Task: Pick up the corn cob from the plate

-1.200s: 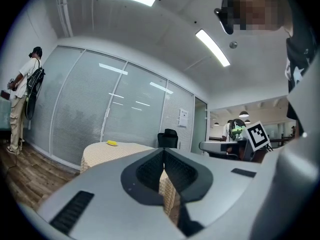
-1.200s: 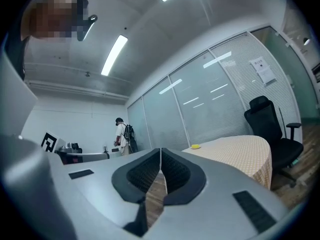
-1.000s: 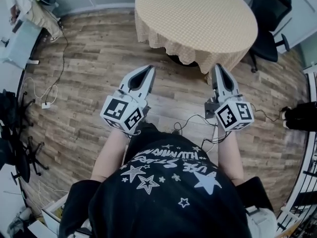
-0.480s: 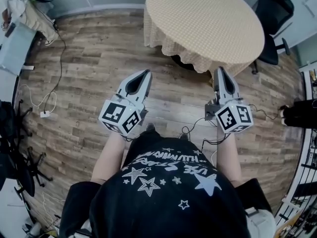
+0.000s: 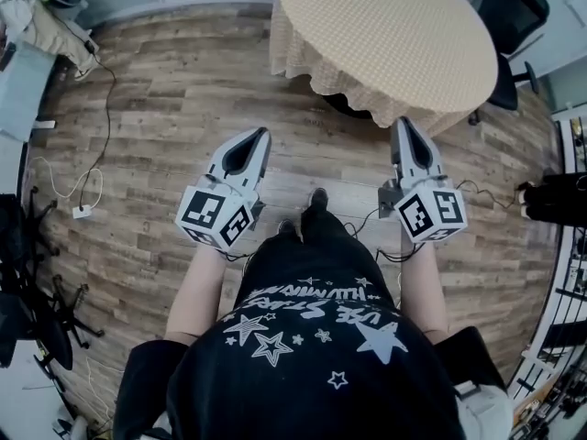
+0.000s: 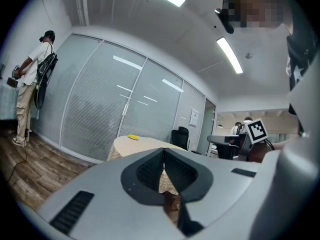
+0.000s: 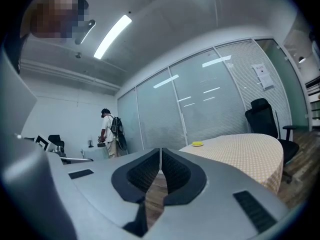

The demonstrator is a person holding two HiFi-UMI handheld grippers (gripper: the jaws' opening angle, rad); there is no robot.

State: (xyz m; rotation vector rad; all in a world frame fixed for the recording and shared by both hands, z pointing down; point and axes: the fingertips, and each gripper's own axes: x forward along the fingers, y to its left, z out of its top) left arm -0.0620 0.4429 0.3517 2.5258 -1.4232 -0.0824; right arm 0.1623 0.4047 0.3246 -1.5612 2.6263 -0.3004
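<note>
In the head view, a white cable (image 5: pixel 69 177) trails over the wooden floor (image 5: pixel 165 90) at nine o'clock. The left gripper (image 5: pixel 260 133) sits at ten o'clock from the wearer's dark star-printed shirt (image 5: pixel 312 337). It points level toward the round table (image 5: pixel 385 35), whose checked cloth fills the twelve-to-one o'clock part of that view. Its own view shows the two jaws pressed together at the tips with nothing between them. In that view the corn cob (image 6: pixel 133 137) is only a small yellow spot on the far side of the tabletop, at eleven o'clock from the jaw tips and well apart from them. It is too small to tell cob from plate. A standing person (image 6: pixel 30 89) is at nine o'clock there. The right gripper (image 5: pixel 401 122), at two o'clock from the shirt, has its tip just short of the cloth's hanging edge, jaws likewise closed tip to tip and empty. A black office chair (image 5: pixel 514 7) stands at one o'clock beyond the table.
</note>
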